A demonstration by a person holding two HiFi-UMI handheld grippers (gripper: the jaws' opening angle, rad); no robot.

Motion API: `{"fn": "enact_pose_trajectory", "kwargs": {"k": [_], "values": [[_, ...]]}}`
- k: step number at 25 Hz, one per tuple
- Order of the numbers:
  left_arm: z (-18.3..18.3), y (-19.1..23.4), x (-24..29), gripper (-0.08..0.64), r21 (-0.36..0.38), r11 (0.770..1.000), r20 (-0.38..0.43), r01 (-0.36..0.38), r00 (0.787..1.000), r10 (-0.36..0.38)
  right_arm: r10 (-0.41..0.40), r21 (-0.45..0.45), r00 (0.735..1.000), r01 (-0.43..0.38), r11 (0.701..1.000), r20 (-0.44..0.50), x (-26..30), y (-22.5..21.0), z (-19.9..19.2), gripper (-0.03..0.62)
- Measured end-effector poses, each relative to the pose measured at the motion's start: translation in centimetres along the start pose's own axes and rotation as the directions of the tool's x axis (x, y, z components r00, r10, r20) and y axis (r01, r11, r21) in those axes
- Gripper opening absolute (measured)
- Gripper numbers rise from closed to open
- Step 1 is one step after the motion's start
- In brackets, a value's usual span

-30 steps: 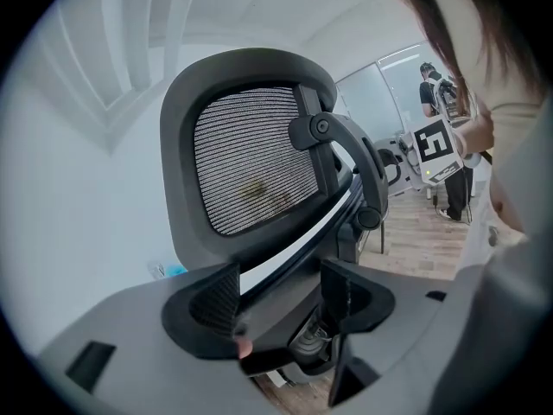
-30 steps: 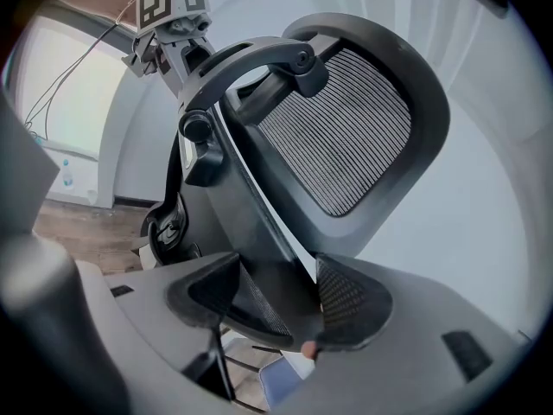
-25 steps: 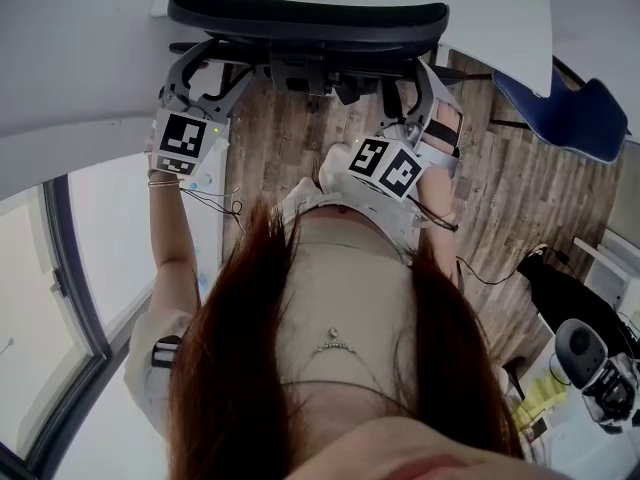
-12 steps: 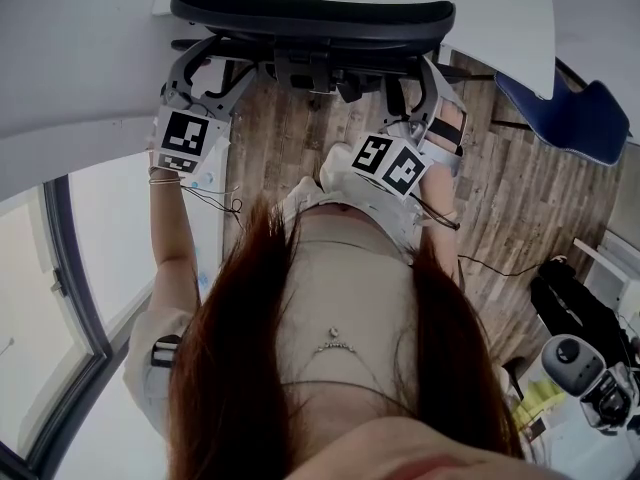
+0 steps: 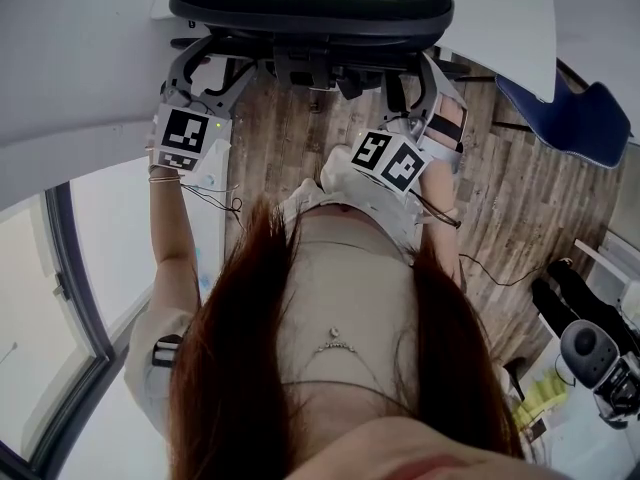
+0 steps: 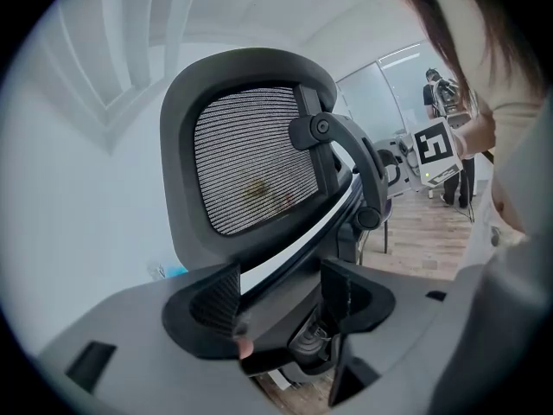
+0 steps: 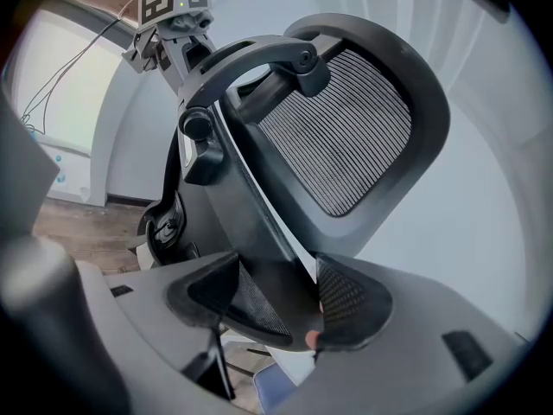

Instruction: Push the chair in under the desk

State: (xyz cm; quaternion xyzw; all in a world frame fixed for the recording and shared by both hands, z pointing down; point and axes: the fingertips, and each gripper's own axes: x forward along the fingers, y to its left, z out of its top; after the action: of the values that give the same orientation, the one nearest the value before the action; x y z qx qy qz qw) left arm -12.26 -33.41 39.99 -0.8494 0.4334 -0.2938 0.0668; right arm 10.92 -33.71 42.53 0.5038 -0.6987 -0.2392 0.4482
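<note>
Chair (image 5: 310,13) is held by its back frame: left gripper (image 6: 278,299) and right gripper (image 7: 275,294) are each clamped on a strut behind the mesh. Backrest is seen right at the desk (image 5: 500,28) edge, seat apparently beneath. Push is judged nearly finished; only the release is left

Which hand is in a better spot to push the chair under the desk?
Right, probably. The right tongs pinch the chair snugly by its back frame; the left tongs straddle it too, but seemingly looser.
</note>
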Motion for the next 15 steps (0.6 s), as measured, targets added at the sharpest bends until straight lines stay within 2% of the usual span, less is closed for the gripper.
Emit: {"fn": "enact_pose_trajectory", "kwargs": {"k": [15], "values": [[0.04,0.91,0.35,0.288,0.003,1.000,0.001,0.009,1.000,-0.009,-0.009,-0.001,1.000,0.009,1.000,0.009,0.62,-0.17,0.57,0.281]]}}
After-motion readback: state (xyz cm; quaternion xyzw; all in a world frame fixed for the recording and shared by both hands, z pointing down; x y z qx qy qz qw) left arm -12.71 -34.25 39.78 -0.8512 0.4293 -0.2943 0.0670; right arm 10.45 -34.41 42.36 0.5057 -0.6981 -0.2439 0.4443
